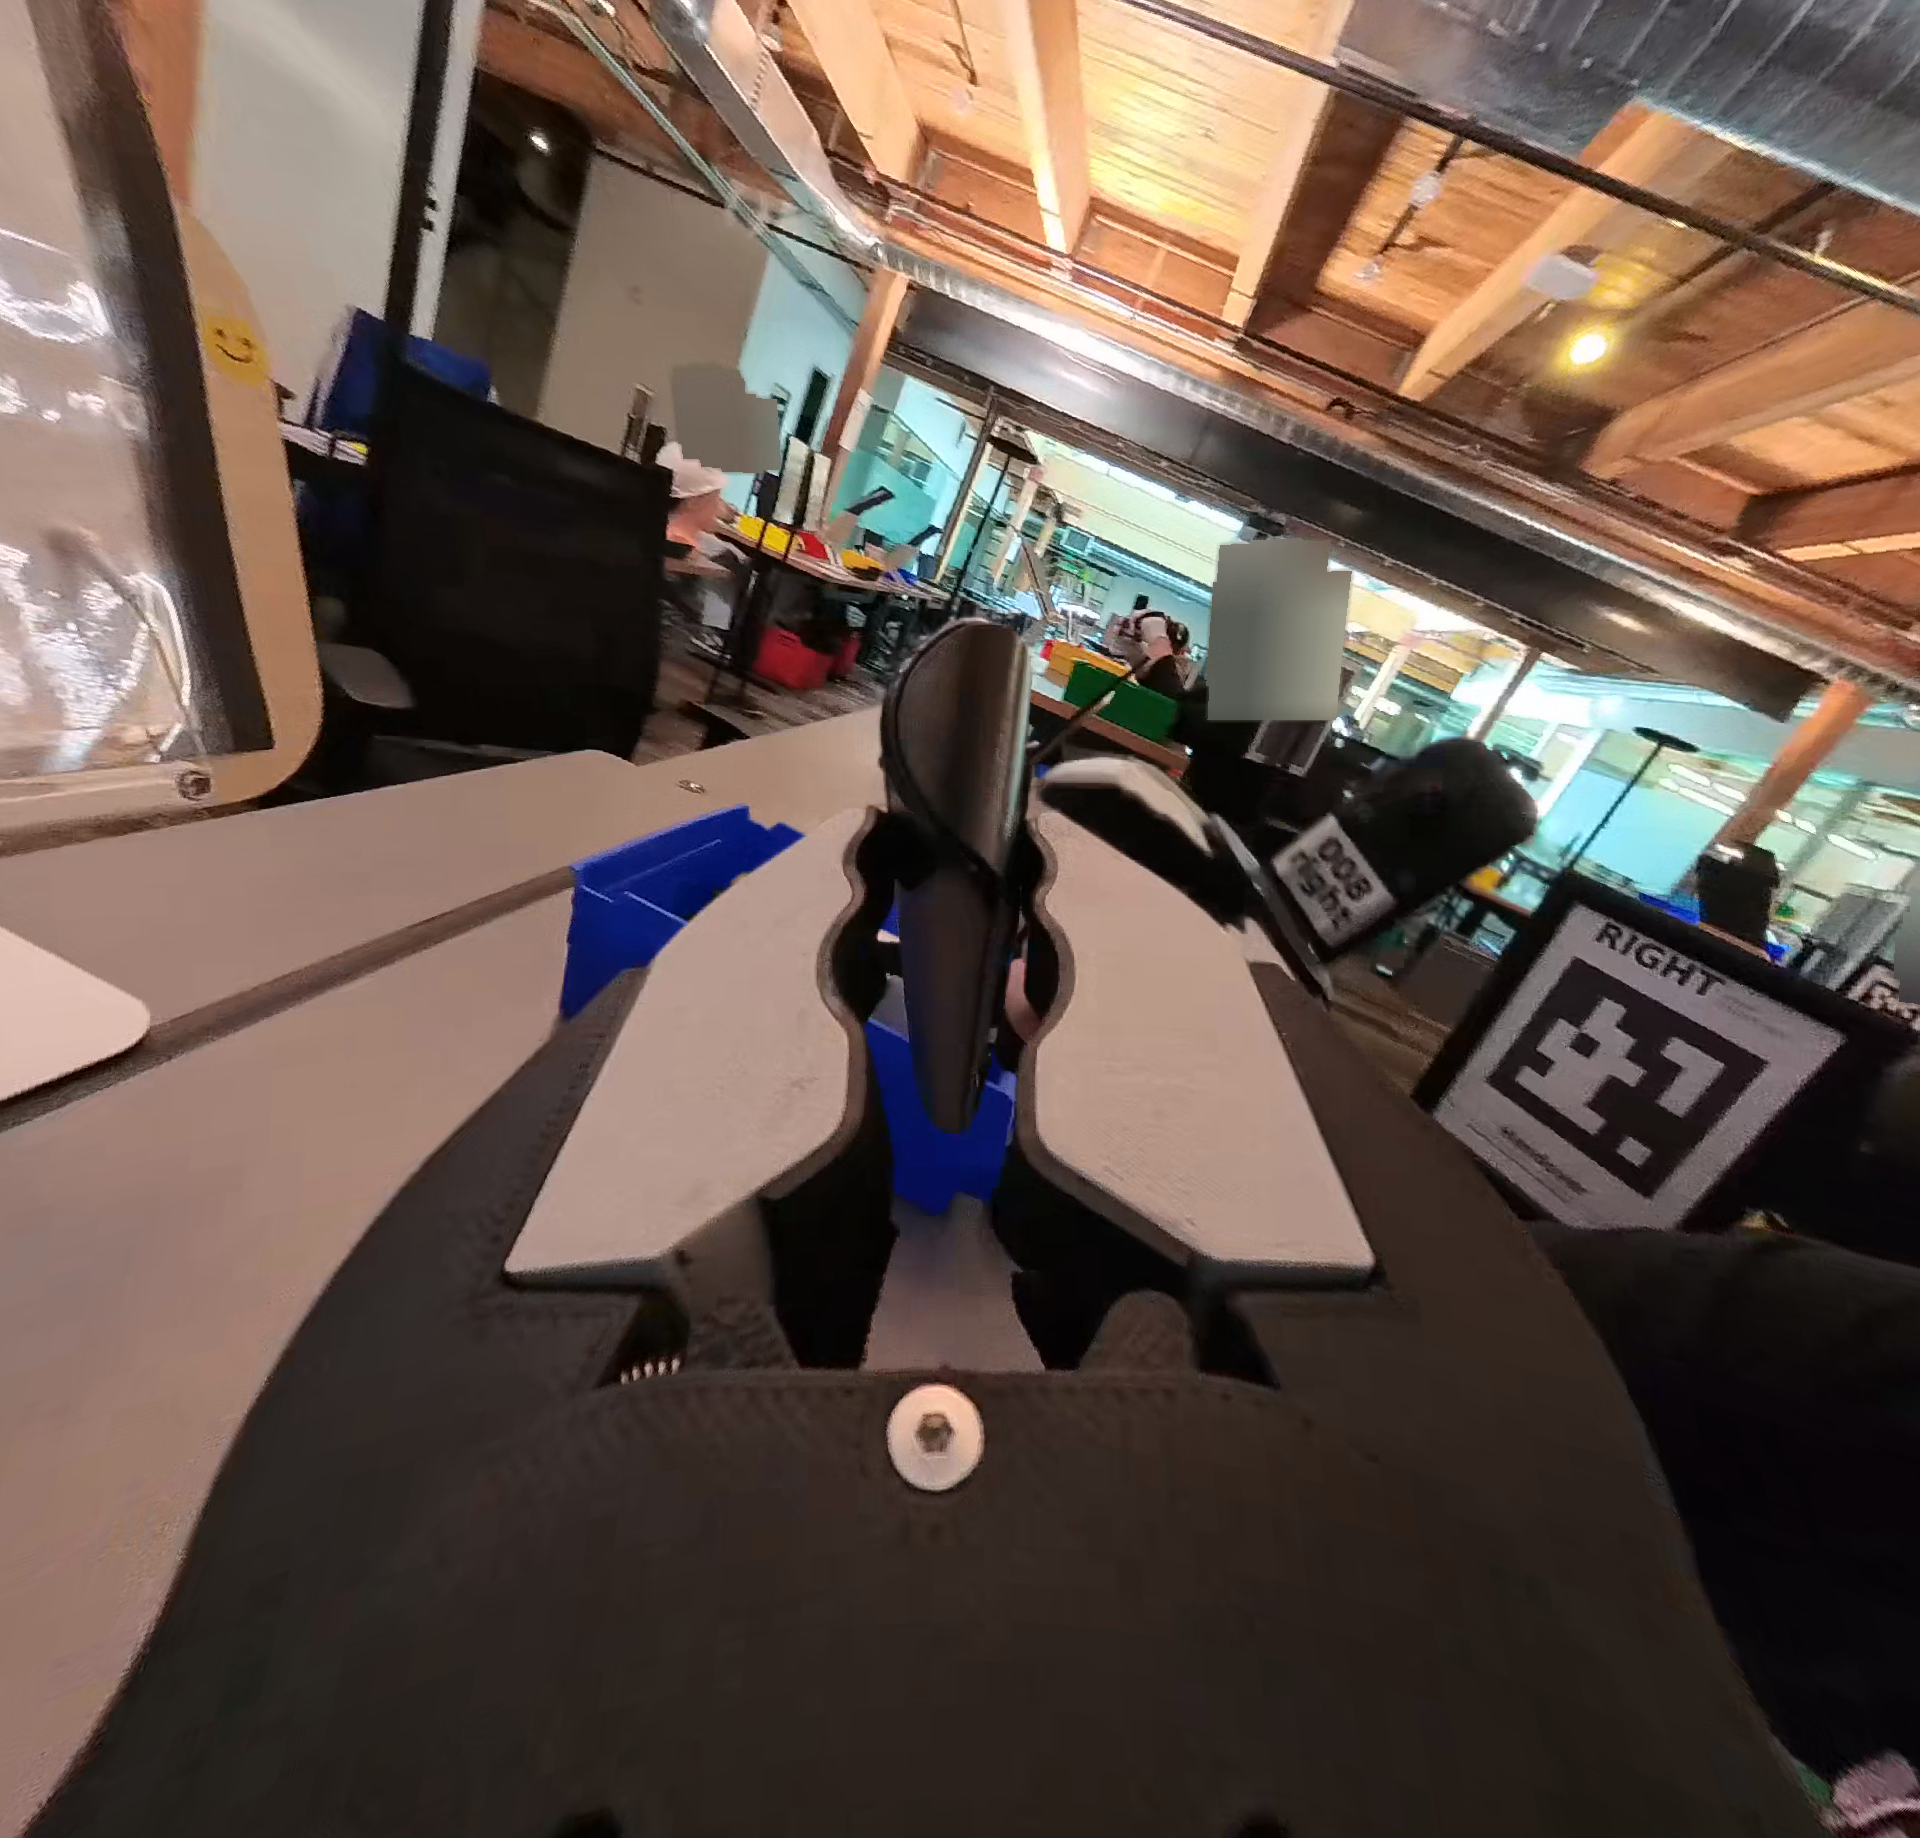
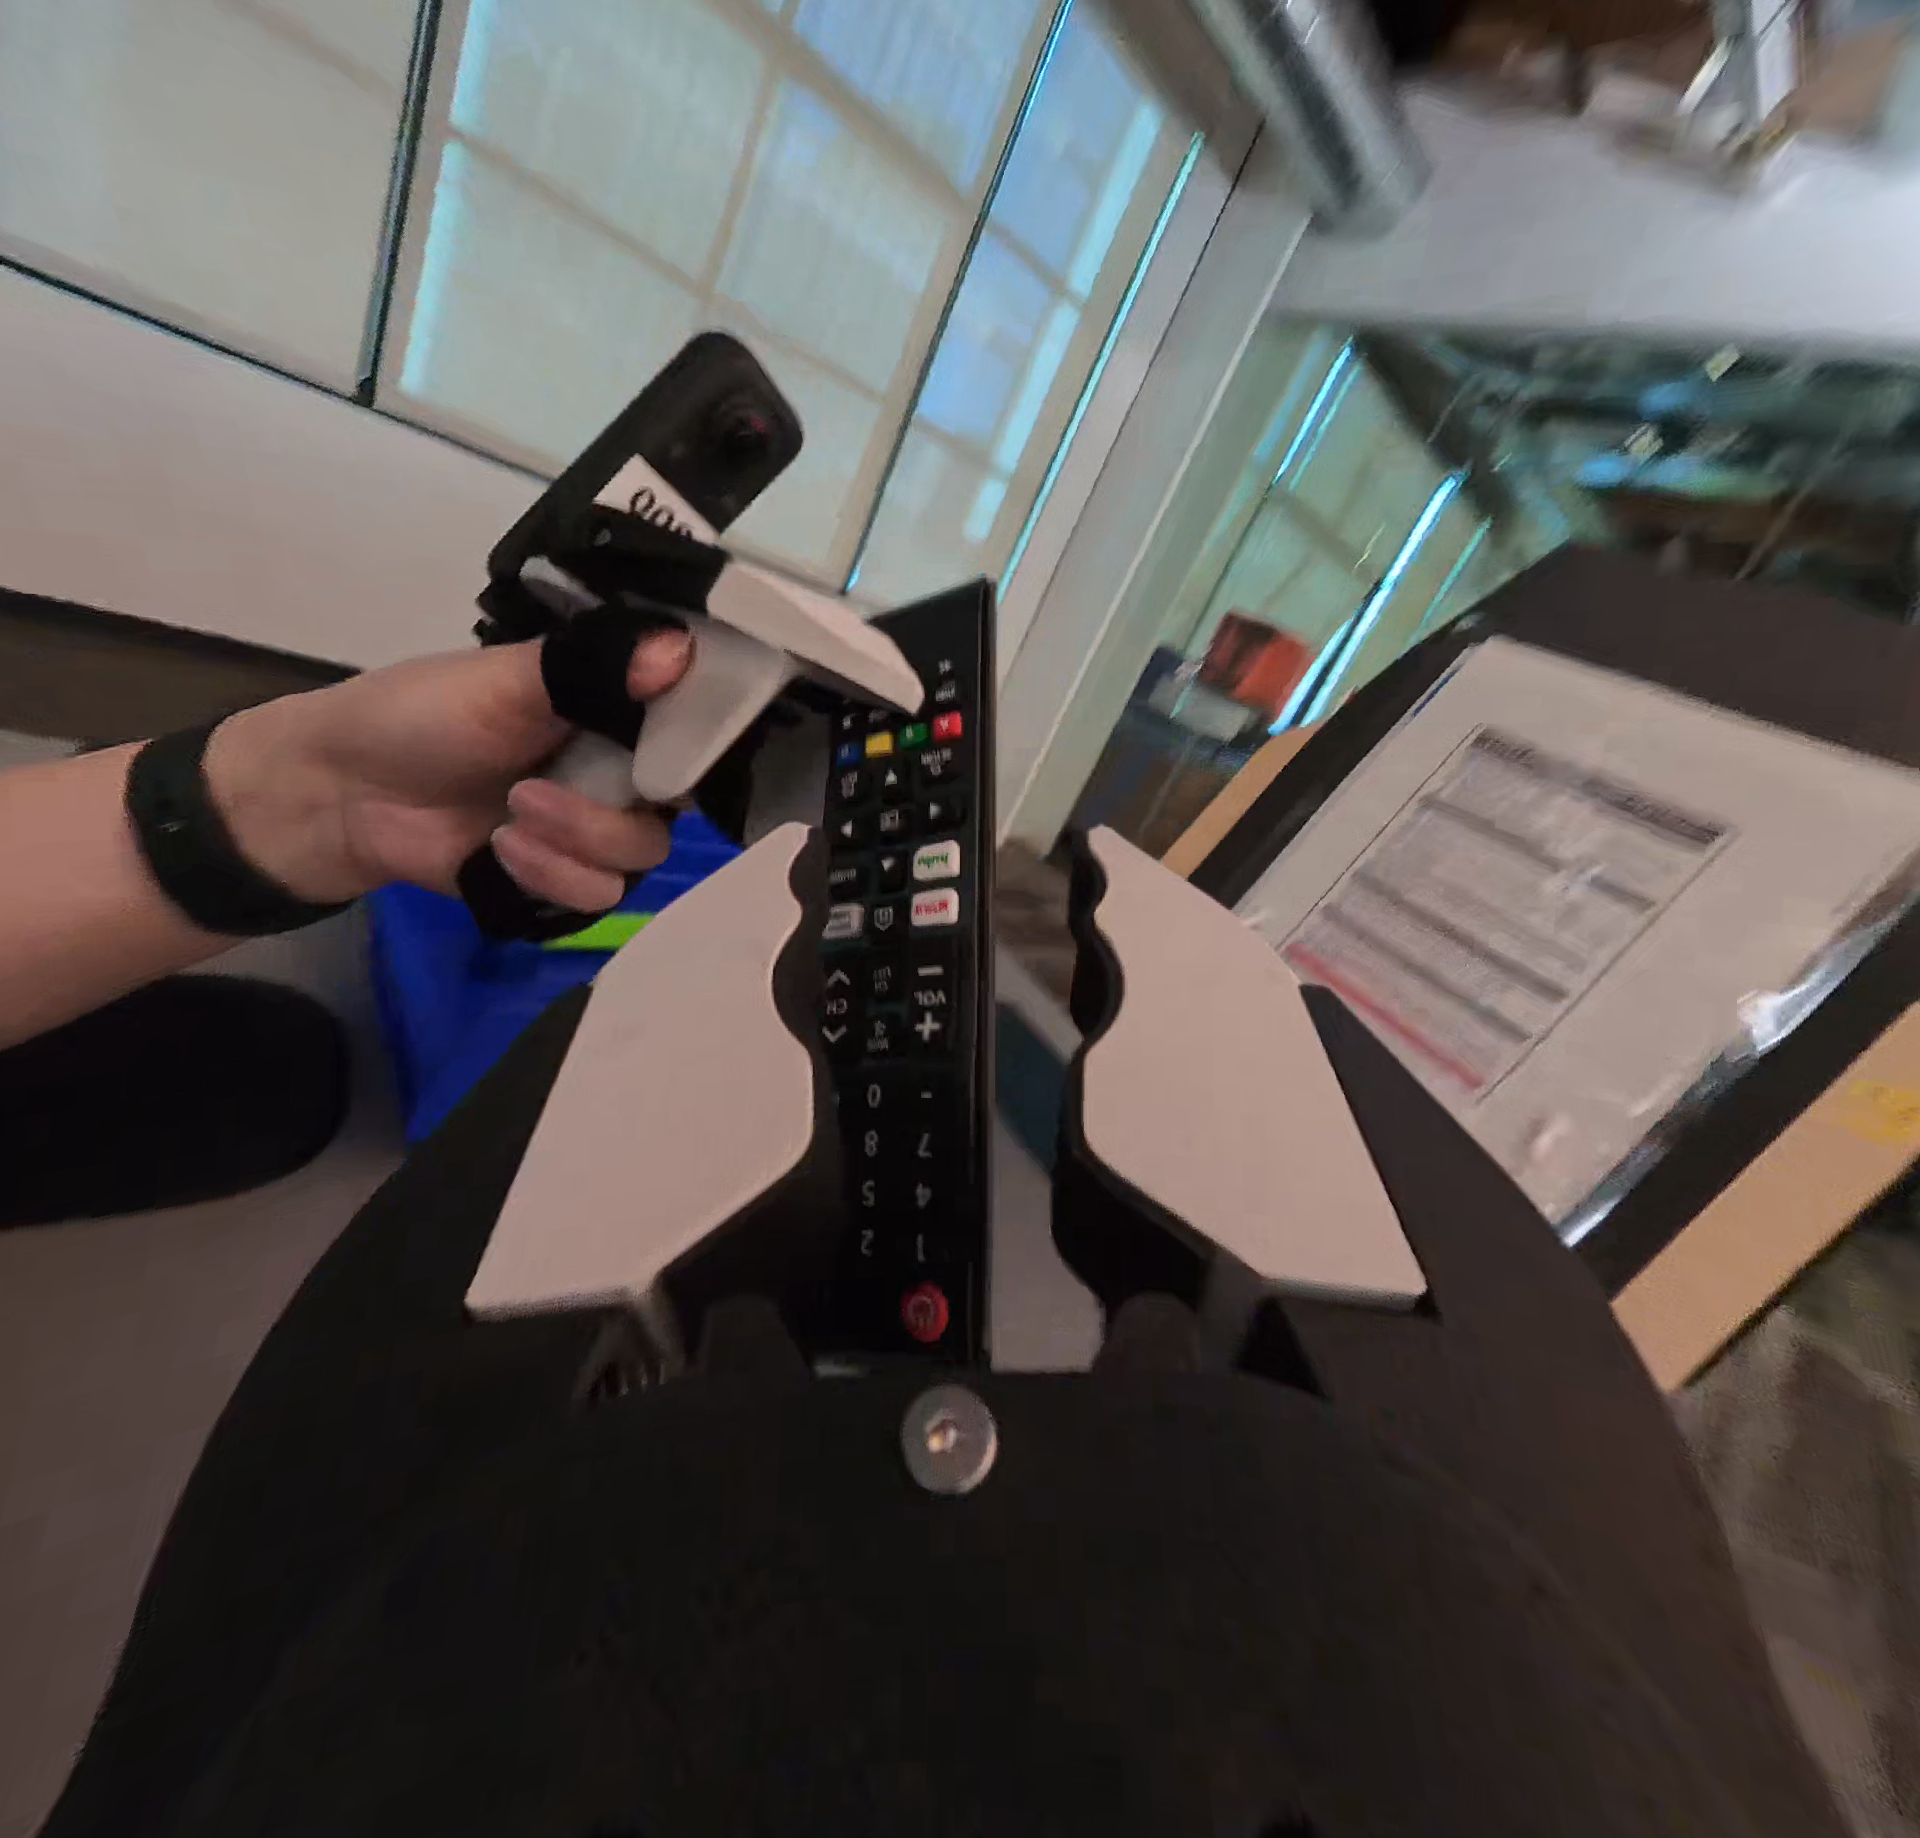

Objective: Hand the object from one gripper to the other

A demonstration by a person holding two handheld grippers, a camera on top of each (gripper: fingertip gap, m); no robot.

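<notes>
Remote control (image 2: 909, 967): black, buttons facing my right wrist camera, standing on end between both tongs. My left tongs (image 1: 951, 941) are closed on it; its plain back (image 1: 961, 853) rises past their tips. My right tongs (image 2: 940, 941) are parted around its lower half, one finger (image 2: 665, 1082) against the button face, the other finger (image 2: 1226, 1082) apart from its edge. Blue bin (image 1: 665, 884): on the grey table (image 1: 260, 1113), beyond my left tongs. Person's hand (image 2: 436, 770): grips the left tongs' handle.
</notes>
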